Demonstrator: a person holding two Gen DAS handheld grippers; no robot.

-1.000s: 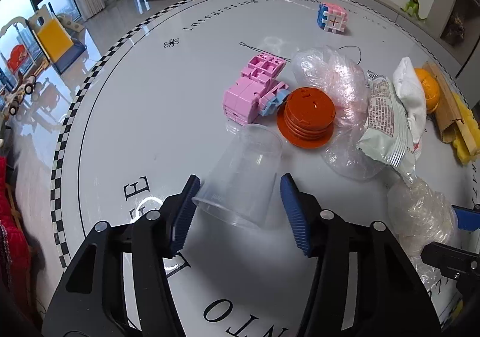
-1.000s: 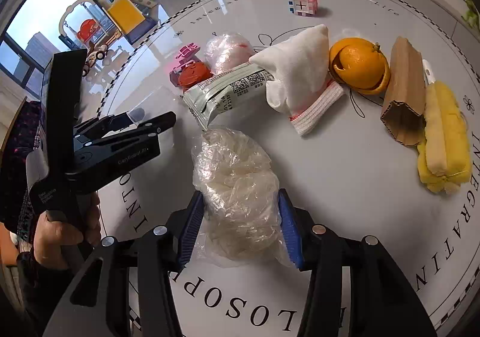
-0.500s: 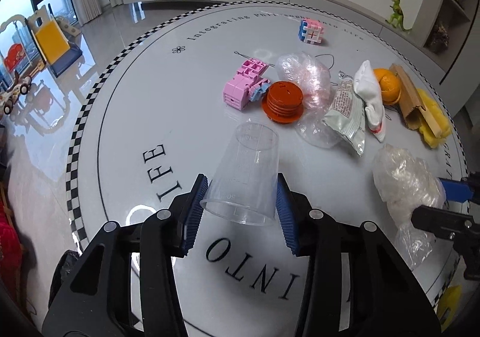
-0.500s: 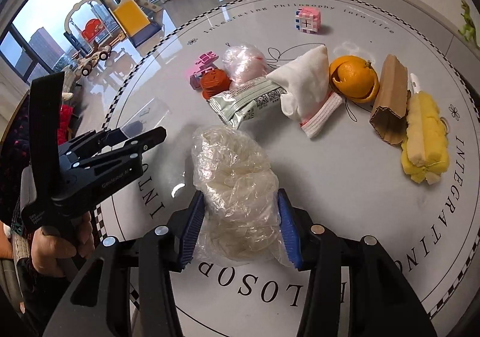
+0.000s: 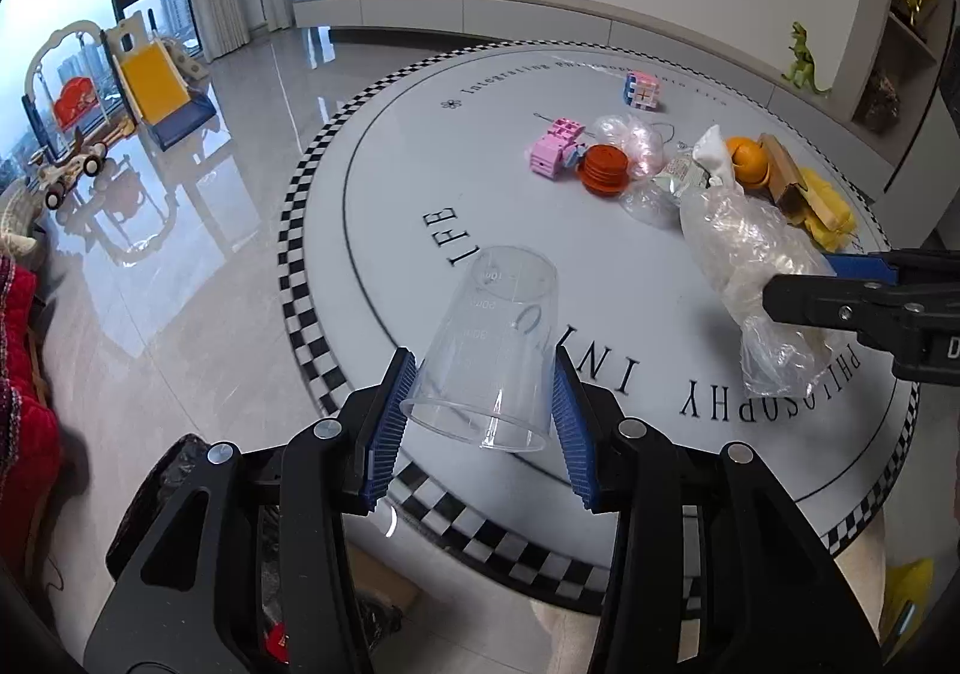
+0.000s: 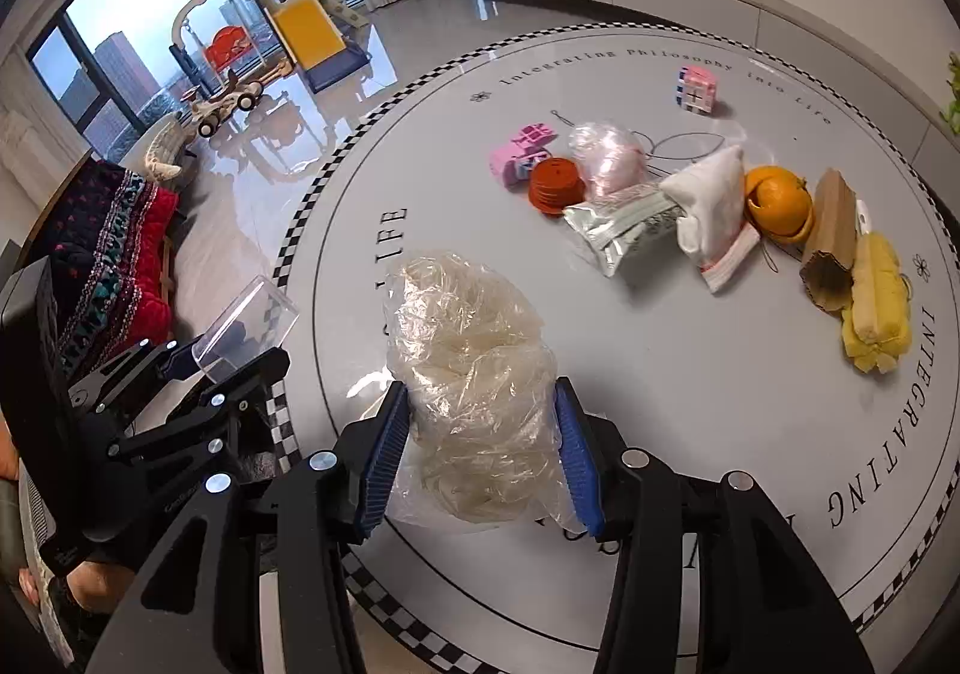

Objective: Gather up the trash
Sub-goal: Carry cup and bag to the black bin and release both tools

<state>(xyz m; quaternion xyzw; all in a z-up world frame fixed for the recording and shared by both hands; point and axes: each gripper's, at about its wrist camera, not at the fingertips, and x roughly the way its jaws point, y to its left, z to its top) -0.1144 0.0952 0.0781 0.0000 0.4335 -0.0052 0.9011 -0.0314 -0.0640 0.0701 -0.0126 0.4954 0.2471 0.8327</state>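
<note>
My left gripper (image 5: 483, 422) is shut on a clear plastic cup (image 5: 492, 338), held by its rim end above the near edge of the round white table (image 5: 420, 182). My right gripper (image 6: 480, 446) is shut on a crumpled clear plastic bag (image 6: 474, 368), lifted off the table; it also shows in the left wrist view (image 5: 750, 266). The left gripper and cup show at the left of the right wrist view (image 6: 246, 326). On the table lie a silver snack wrapper (image 6: 630, 224), a pinkish plastic wad (image 6: 609, 161), orange peel (image 6: 777, 200) and a cardboard piece (image 6: 831, 236).
Pink toy blocks (image 6: 519, 152), an orange-red lid stack (image 6: 555, 185), a white cloth pouch (image 6: 711, 200), a yellow sponge (image 6: 876, 308) and a small cube (image 6: 696, 89) lie on the table. A dark bag (image 5: 174, 470) sits on the floor below the table edge.
Both grippers have lifted and pulled back toward the near table edge with the cup and the plastic bag; the table items look farther away.
</note>
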